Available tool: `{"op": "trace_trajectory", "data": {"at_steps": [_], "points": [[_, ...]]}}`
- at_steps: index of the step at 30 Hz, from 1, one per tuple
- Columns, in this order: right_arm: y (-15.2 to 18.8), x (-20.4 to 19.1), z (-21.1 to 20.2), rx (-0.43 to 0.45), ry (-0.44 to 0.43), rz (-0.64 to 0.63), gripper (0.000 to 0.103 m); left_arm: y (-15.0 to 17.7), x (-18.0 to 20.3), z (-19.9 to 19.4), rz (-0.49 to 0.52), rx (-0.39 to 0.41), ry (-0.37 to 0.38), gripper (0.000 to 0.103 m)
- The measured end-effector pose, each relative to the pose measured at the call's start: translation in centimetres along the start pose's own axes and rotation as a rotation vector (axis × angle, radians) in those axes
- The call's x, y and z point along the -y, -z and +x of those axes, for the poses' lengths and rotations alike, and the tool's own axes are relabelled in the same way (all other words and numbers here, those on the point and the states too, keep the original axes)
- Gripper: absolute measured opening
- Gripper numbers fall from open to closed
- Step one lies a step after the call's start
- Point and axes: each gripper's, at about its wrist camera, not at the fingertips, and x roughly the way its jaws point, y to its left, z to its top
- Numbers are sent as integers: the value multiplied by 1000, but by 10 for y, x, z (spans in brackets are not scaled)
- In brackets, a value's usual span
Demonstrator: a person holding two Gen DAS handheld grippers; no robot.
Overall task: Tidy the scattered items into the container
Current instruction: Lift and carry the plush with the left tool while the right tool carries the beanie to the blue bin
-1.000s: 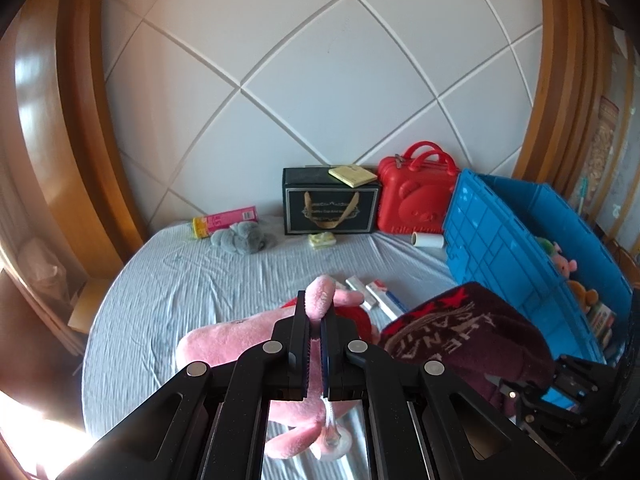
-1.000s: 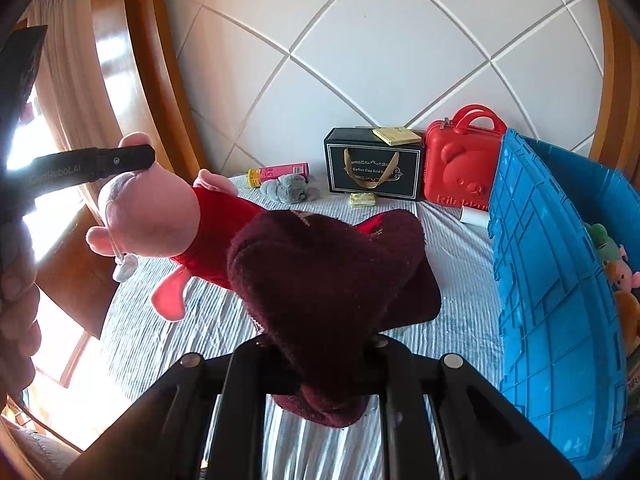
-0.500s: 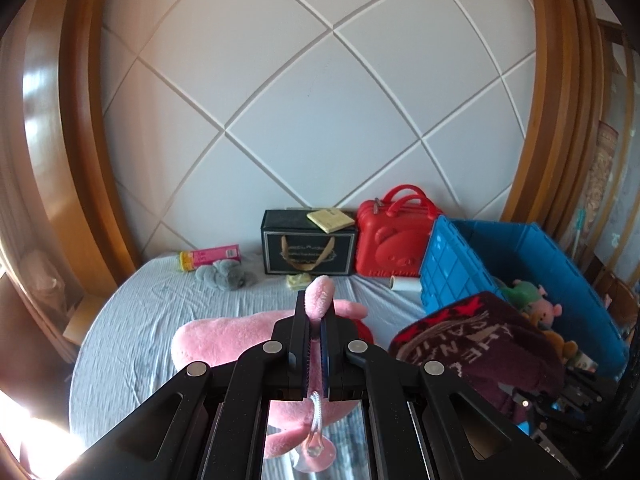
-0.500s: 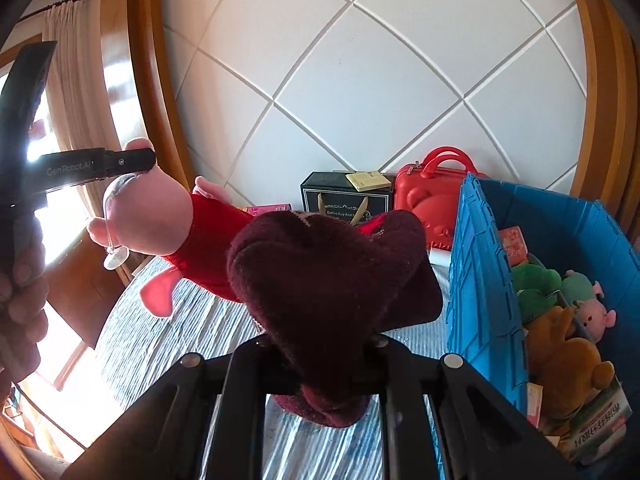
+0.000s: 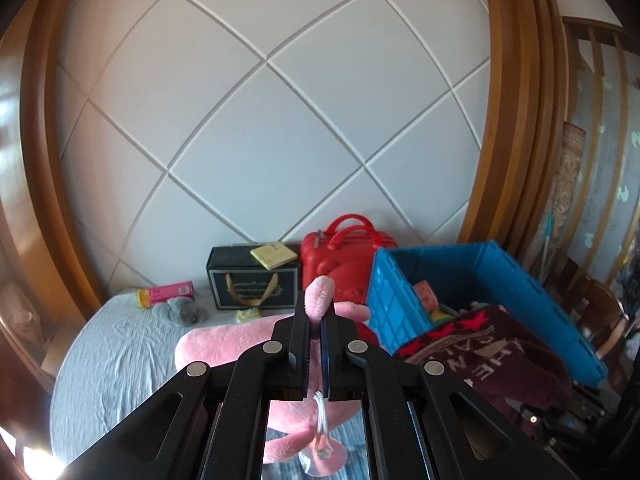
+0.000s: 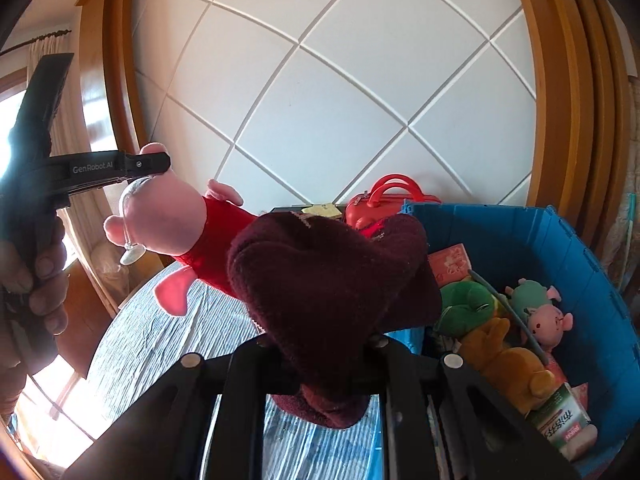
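Over the bed (image 5: 120, 360), at its right-hand edge, stands the blue crate (image 6: 560, 248), the container for this task, and I am carrying two items toward it at once. It already holds several soft toys (image 6: 500, 356) and a carton (image 6: 560, 428) at the near corner, so free space lies mainly toward the far wall and the left inner side. My right tongs (image 6: 320, 364) are pinched on a fold of the maroon blanket (image 6: 328, 292), which bulges up over the jaws and hides part of the crate's near rim from the right wrist view. Recommended procedure: I bring this bulk fully past the rim before spreading the jaws, otherwise the cloth is likely to drape over the wall and slide back onto the bed. My left tongs (image 5: 314, 344) are pressed together on a thin part of the pink plush pig (image 6: 168, 216), apparently an ear; the pig in its red dress hangs in the air beside the blanket, with a clear suction cup (image 6: 132, 257) dangling on a cord. I judge the grip narrow, so I should avoid swinging and release the pig second, on top of the blanket. Other items remain near the headboard: black gift box (image 5: 254, 284), red case (image 5: 344, 256), grey plush (image 5: 180, 309), pink tube (image 5: 166, 292).
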Motion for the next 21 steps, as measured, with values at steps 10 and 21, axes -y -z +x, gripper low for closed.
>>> {"op": "trace_trajectory", "data": {"at_steps": [10,21], "points": [[-1,51,-31,34,121,66,13,-33,68,7,47,38,151,4],[14,105,-61,33,247,145,13,-53,138,21,110,60,273,4]]}}
